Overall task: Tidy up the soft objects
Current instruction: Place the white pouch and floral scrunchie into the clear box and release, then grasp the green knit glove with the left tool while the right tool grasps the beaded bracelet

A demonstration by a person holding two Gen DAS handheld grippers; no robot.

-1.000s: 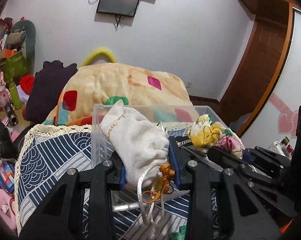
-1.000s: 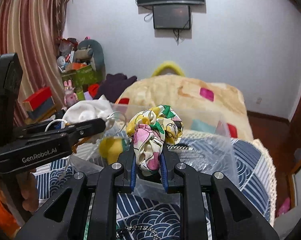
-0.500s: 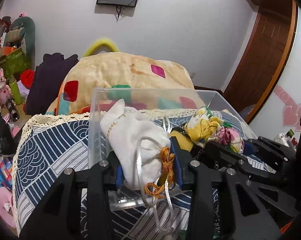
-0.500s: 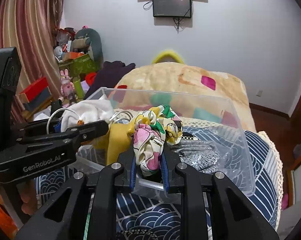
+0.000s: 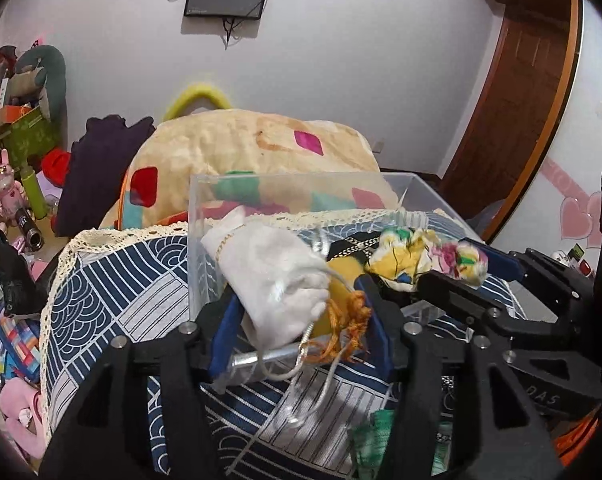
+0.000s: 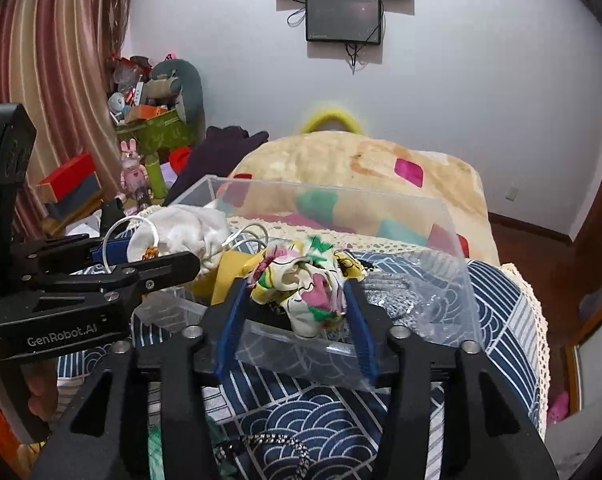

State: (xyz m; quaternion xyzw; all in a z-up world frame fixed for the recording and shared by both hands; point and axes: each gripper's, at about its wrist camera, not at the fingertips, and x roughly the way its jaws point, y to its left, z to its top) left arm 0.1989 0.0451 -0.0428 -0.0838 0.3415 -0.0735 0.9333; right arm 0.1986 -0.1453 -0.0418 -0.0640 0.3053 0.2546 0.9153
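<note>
Left gripper (image 5: 301,312) wide around white pouch (image 5: 277,280) — right gripper (image 6: 297,304) wide around floral scrunchie (image 6: 305,280)

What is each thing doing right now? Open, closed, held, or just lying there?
left gripper: open, fingers spread around the white pouch.
white pouch: drawstring pulled shut, lying between the fingers over the clear box.
right gripper: open, fingers apart.
floral scrunchie: crumpled, loose between the fingers over the box.
clear box: no lid on, things inside.
wall screen: dark.
</note>
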